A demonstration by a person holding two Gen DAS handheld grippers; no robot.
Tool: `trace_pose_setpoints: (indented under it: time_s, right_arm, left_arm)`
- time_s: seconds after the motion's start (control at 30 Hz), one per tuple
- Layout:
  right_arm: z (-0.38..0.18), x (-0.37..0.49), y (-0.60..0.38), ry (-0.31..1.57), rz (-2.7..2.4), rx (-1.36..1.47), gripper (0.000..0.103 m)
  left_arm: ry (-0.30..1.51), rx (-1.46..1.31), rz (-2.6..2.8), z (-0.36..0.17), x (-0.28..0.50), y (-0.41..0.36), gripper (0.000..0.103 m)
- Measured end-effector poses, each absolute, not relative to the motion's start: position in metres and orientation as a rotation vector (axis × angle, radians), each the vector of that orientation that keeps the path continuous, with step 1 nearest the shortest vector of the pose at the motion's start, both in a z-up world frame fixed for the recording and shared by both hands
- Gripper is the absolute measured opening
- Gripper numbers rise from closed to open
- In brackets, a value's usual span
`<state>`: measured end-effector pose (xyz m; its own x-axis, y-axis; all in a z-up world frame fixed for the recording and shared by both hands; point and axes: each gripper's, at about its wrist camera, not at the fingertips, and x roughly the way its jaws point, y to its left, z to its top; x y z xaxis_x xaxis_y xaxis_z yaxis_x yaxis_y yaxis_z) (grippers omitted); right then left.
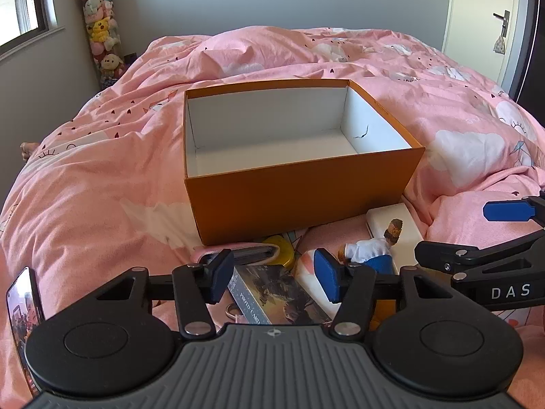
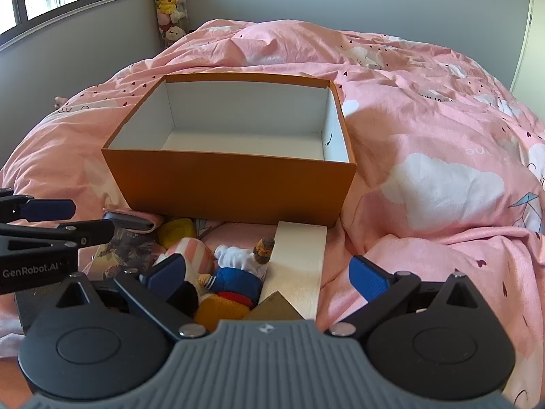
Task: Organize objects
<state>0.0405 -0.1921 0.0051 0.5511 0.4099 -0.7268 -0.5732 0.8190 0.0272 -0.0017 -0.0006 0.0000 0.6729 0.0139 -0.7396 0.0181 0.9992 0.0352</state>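
Observation:
An empty orange box (image 1: 299, 187) (image 2: 231, 187) with a white inside stands on the pink duvet. A heap of small things lies in front of it. My left gripper (image 1: 274, 277) (image 2: 92, 218) is open and straddles a photo card box (image 1: 276, 296) (image 2: 129, 250), with a gap at the right pad. My right gripper (image 2: 269, 277) (image 1: 453, 230) is wide open over a doll in a white shirt and blue trousers (image 2: 235, 269) (image 1: 369, 252) and a flat white box (image 2: 299, 259) (image 1: 391, 220). Neither gripper holds anything.
The heap also has a yellow round thing (image 1: 281, 247) (image 2: 177, 231), a pink case (image 1: 252, 250) (image 2: 133, 220) and a pink-striped item (image 2: 196, 255). A phone (image 1: 24, 306) stands at the left. A column of plush toys (image 1: 100, 34) fills the far corner, and a door (image 1: 490, 24) is at the right.

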Motion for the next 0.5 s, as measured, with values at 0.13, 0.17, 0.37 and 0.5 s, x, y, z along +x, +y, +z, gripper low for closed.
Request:
trace_pose_setpoints:
  time_s: [0.13, 0.17, 0.37, 0.5]
  right_arm:
    - [0.0037, 0.0414, -0.1921, 0.809, 0.586, -0.219, 0.102]
    - [0.0036, 0.0415, -0.1923, 0.811, 0.586, -0.218, 0.102]
    - [0.0032, 0.0414, -0.1928, 0.815, 0.587, -0.217, 0.102]
    - [0.0029, 0.0415, -0.1931, 0.819, 0.588, -0.216, 0.102]
  left_arm:
    - [0.835, 0.041, -0.002, -0.0007, -0.0019, -0.0008, 0.062]
    - [0.834, 0.025, 0.044, -0.0008, -0.0017, -0.0006, 0.062]
    - [0.835, 0.025, 0.045, -0.0011, -0.002, -0.0002, 0.062]
    - [0.834, 0.025, 0.045, -0.0012, -0.0021, -0.0004, 0.062]
